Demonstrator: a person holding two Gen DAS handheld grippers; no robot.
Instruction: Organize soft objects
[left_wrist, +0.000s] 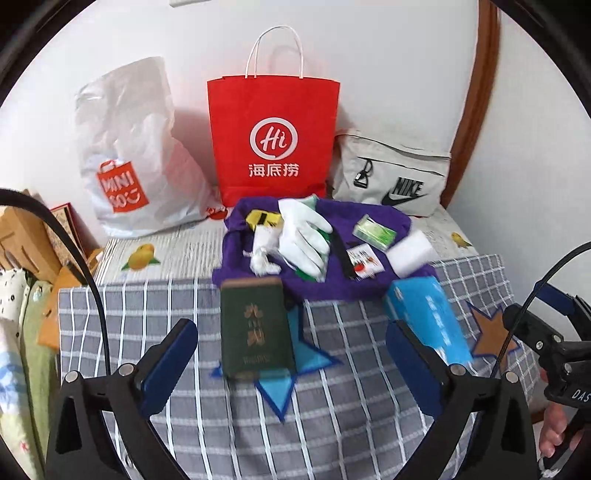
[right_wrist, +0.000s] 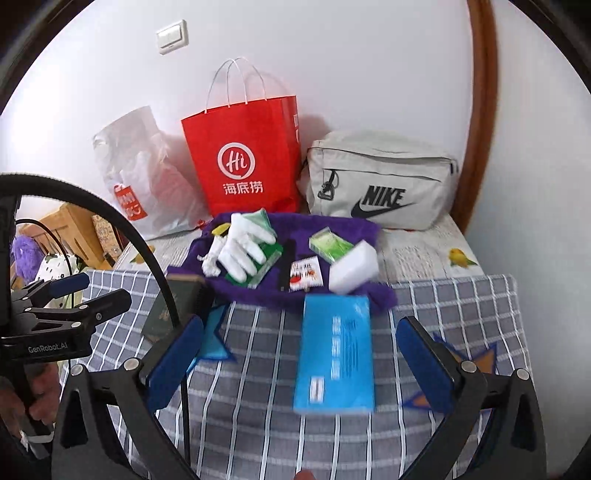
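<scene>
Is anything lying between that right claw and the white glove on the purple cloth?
Yes. The blue box lies on the checked cloth just ahead of the open right gripper, between it and the white glove. The glove itself lies uncovered on the purple cloth.

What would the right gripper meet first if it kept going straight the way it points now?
Most likely the blue box. It lies on the checked cloth directly ahead, between the open fingers of the right gripper, which hold nothing. Past it come the purple towel and its clutter. Depth is hard to judge.
</scene>
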